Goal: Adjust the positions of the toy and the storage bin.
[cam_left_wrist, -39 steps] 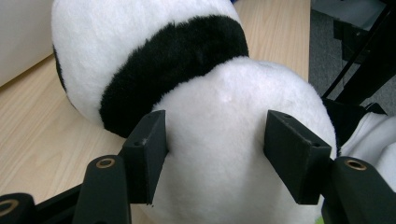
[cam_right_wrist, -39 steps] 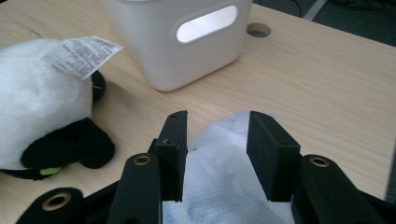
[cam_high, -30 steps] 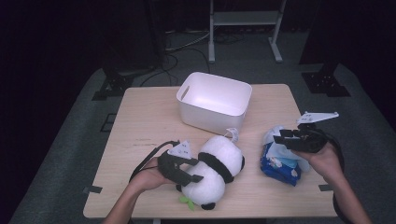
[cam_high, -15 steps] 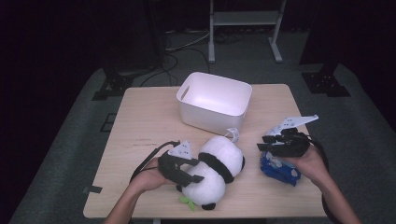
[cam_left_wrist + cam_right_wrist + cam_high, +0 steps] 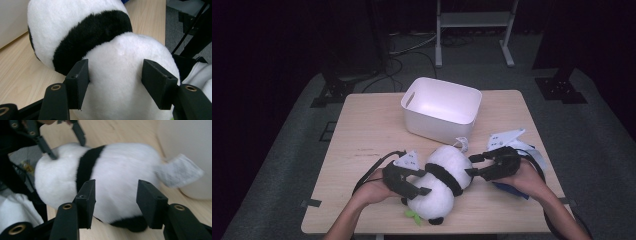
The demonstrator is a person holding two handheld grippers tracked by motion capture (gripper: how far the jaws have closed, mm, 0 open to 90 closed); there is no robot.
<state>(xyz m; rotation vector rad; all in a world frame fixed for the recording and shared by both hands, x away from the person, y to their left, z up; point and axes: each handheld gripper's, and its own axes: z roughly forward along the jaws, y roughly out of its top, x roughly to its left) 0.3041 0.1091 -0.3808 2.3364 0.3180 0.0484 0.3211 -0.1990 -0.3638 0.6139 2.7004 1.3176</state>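
One plush panda lies on its side near the front edge of the worktop, and the person works it with two tongs, one from each side. On the left, the left tongs are closed on the rounded white end of the toy; in the left gripper view the pads sink into the fur, seemingly a steadying hold so the soft body does not roll while the other hand arrives. A small green piece pokes out beneath the panda at the front edge. Behind it stands one white bin, open side up and close by, most likely the place the toy is headed. To the right, the right tongs have just been opening and now stand wide at the panda's other end, with the fur in line between the jaws but not pressed. A white fabric tag trails from the toy toward the bin. One blue packet lies under the right hand, left loose on the worktop.
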